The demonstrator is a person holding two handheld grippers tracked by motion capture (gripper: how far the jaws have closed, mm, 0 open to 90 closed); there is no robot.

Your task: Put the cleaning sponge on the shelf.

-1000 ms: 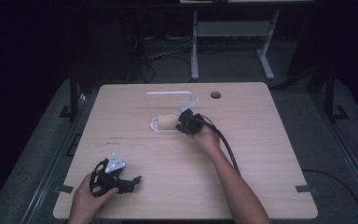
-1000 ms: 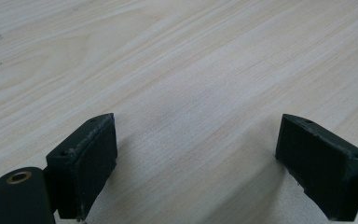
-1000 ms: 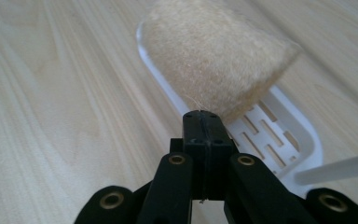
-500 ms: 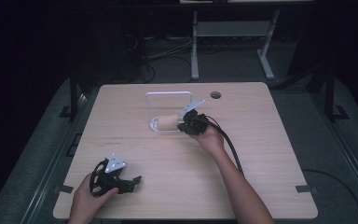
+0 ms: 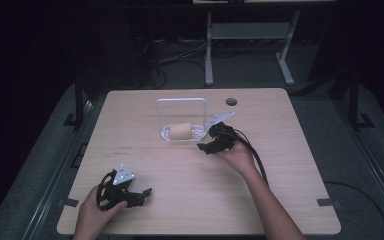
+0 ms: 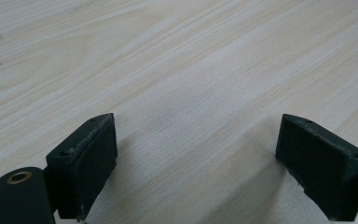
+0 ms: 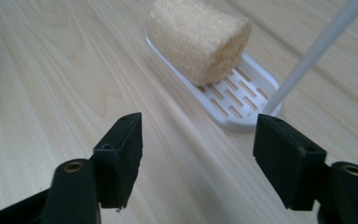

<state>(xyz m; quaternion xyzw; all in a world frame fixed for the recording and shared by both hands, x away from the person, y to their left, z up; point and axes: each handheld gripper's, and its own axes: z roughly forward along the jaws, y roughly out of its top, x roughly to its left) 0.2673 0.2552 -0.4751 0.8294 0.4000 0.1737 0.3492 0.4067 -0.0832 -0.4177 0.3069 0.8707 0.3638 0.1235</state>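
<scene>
Pale wooden table (image 5: 290,170), round cable hole (image 5: 231,101), grey floor (image 5: 360,165)

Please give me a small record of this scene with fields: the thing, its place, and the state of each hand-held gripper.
thing: tan sponge roll
place: lying on the white slotted tray, which has a tall wire handle
right hand-held gripper: jaws have just been opening, nothing between them, just short of the tray's end
left hand-held gripper: open, nothing held, over bare table

tan foam roll (image 5: 182,131) on white slotted plastic tray (image 5: 198,133), mid light wooden table (image 5: 290,165), right gripper (image 5: 213,146) just right of tray, left gripper (image 5: 139,196) near front-left edge
</scene>
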